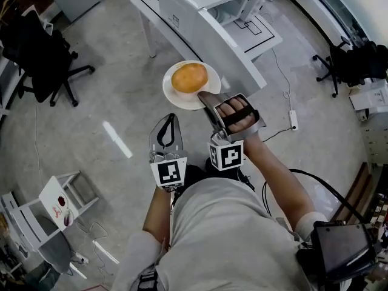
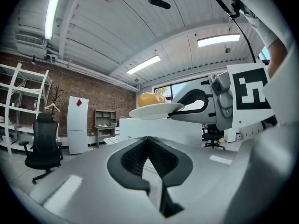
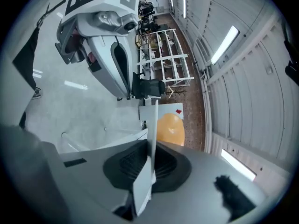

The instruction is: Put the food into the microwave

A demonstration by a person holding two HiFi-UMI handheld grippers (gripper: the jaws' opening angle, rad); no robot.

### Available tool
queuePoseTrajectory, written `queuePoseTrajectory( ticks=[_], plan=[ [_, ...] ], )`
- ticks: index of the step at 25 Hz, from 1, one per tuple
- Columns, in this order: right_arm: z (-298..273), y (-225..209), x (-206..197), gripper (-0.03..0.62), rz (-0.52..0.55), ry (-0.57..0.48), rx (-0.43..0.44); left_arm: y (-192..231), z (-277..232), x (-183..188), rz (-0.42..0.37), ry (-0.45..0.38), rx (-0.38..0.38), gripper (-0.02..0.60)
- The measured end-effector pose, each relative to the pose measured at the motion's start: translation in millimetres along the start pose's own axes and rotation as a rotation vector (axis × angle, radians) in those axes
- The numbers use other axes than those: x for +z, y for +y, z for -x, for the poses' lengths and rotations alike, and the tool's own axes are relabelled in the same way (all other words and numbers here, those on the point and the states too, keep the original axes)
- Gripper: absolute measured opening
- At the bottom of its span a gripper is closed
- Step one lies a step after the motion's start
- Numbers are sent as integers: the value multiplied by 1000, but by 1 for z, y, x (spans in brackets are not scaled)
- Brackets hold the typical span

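Note:
A round golden bun (image 1: pixel 189 77) lies on a white plate (image 1: pixel 174 93). My right gripper (image 1: pixel 204 96) is shut on the plate's near rim and holds it level in the air. In the right gripper view the plate (image 3: pixel 150 139) stands edge-on between the pads, with the bun (image 3: pixel 170 129) beyond. My left gripper (image 1: pixel 173 119) hangs just left of it, shut with nothing in it. The left gripper view shows its own tips (image 2: pixel 148 141) together, and the plate (image 2: pixel 154 110) with the bun (image 2: pixel 150 99) up ahead. A white box-shaped appliance (image 1: pixel 200 23), likely the microwave, sits on a white table (image 1: pixel 257 38) just beyond the plate.
Black office chairs stand at the far left (image 1: pixel 45 59) and far right (image 1: pixel 348 65). A white stool (image 1: pixel 54 205) is at lower left. A power strip (image 1: pixel 293 120) and its cable lie on the grey floor to the right.

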State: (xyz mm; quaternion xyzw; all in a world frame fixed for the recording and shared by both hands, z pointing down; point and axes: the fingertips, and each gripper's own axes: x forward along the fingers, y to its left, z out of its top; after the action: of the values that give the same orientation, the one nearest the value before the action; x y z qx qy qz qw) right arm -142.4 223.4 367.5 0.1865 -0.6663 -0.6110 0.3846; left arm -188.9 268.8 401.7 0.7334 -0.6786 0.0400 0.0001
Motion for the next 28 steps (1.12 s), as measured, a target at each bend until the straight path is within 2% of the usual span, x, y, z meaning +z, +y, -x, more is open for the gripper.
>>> queuePoseTrajectory(
  ticks=[10, 12, 15, 20, 24, 28],
  plan=[
    [7, -26, -99, 28, -48, 86, -54, -63, -70, 27, -4, -15, -96, 8],
    [10, -30, -123, 28, -61, 107, -63, -76, -86, 39, -5, -26, -119, 8],
    [18, -38, -158, 28, -91, 137, -84, -102, -111, 73, 42, -49, -158, 8],
    [40, -49, -223, 28, -149, 193, -115, -161, -147, 121, 57, -100, -247, 8],
    [65, -51, -283, 28, -177, 256, -147, -215, -168, 142, 98, -119, -310, 8],
    [97, -42, -338, 28, -201, 322, -158, -280, -181, 153, 79, -106, -384, 8]
  ],
)
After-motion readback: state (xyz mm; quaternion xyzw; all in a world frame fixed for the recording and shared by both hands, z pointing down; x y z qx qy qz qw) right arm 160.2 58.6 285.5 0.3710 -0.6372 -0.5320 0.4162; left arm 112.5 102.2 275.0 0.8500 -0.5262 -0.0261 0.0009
